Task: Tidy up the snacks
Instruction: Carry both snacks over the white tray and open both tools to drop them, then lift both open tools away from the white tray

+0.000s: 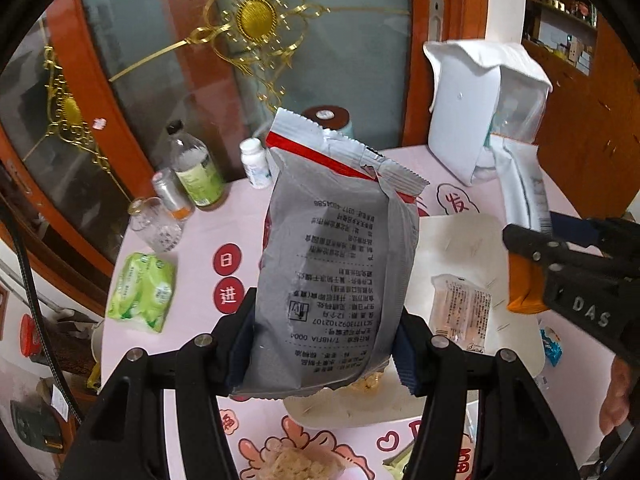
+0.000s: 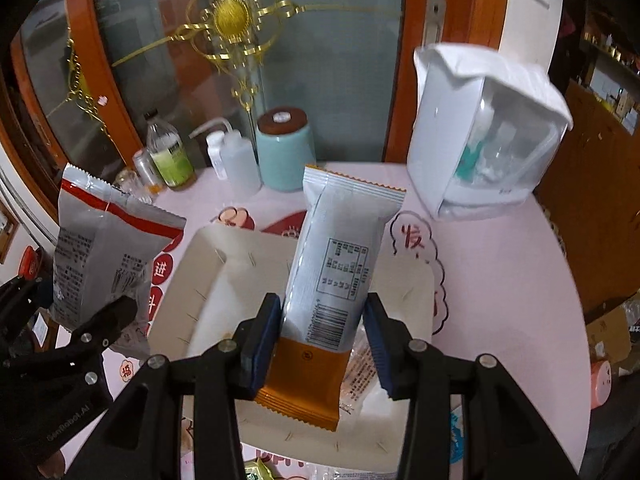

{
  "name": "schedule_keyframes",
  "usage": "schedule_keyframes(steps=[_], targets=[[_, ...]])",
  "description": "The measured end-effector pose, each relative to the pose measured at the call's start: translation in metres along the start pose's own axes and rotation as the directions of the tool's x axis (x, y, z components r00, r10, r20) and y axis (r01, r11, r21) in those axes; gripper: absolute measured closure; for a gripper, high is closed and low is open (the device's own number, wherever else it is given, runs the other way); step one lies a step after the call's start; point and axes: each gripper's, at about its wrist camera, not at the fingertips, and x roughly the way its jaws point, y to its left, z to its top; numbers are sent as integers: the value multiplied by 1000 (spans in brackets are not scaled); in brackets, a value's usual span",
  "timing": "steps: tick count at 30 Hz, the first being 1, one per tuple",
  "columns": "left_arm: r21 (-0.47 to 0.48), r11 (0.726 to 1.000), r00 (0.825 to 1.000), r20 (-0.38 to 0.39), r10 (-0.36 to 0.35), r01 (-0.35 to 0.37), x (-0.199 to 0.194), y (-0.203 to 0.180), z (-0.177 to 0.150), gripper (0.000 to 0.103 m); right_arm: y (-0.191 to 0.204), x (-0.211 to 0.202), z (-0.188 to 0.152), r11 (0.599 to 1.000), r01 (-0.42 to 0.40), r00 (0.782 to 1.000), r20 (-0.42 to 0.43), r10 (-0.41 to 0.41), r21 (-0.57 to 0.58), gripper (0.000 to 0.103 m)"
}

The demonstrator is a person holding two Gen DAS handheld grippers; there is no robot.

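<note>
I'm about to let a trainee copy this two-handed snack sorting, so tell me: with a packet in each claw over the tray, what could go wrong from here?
1. The left claw grips the grey snack bag only near its bottom end; the tall bag could tip or slide out.
2. The right claw holds the orange-ended packet and the left claw is close beside it, so the two could collide over the white tray.
3. A clear-wrapped snack already lies in the tray; a dropped packet may land on it.

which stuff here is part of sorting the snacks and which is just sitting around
Part of the job:
- grey snack bag, held in left gripper
- orange-ended snack pack, between right gripper fingers
- white tray
- small clear packet in tray

Just lying about:
- green-label bottle
- teal jar
- white pitcher
- glass
</note>
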Motion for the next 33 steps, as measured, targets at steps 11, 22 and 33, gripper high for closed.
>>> schedule_keyframes(steps=[11,22,33], targets=[[59,997,997,-60,-48,52,23,-17,-2,11,-14,12,-1,998,-35,998,-48,37,45,51],[44,995,994,-75,-82,86,6,-9,-8,11,-10,-12,-11,999,-41,999,-24,41,24,51],[50,996,995,-61,-76,79,-24,1,-30,11,0,-40,-36,999,-43,999,-12,43,-3,51]])
